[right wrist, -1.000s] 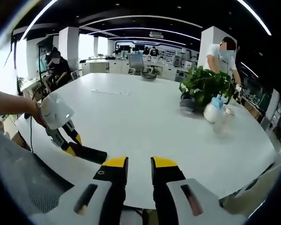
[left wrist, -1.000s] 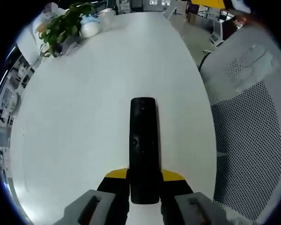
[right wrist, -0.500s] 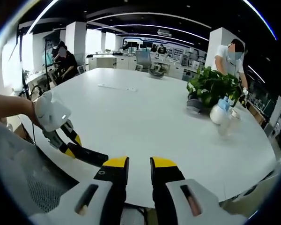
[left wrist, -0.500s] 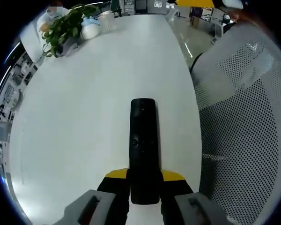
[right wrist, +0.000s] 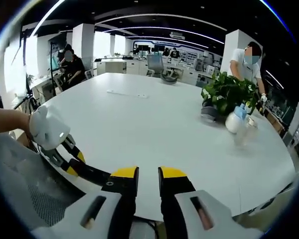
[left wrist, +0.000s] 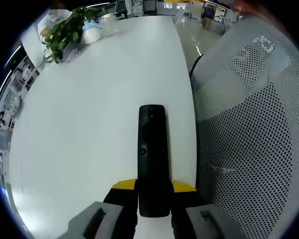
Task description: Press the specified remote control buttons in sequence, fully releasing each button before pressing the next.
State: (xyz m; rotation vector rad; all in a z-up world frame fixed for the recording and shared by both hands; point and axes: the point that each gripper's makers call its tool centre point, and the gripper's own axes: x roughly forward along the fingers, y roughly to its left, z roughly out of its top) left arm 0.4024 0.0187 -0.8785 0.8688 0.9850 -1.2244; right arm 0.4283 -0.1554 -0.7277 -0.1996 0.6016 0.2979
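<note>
While the white mesh office chair (left wrist: 249, 129) looms larger than a second ago, the left gripper (left wrist: 153, 191) stays clamped on the long black plastic remote control (left wrist: 152, 154).
Over the round white table (right wrist: 154, 129), the right gripper (right wrist: 147, 175) hangs unclenched, jaws slightly apart; the remote's lower end is hidden.

I see an open-plan office. A big white meeting table (right wrist: 154, 129) with a potted plant (right wrist: 228, 94) stands among desks (right wrist: 114, 65), office chairs (right wrist: 154, 63) and seated people (right wrist: 72, 67).
</note>
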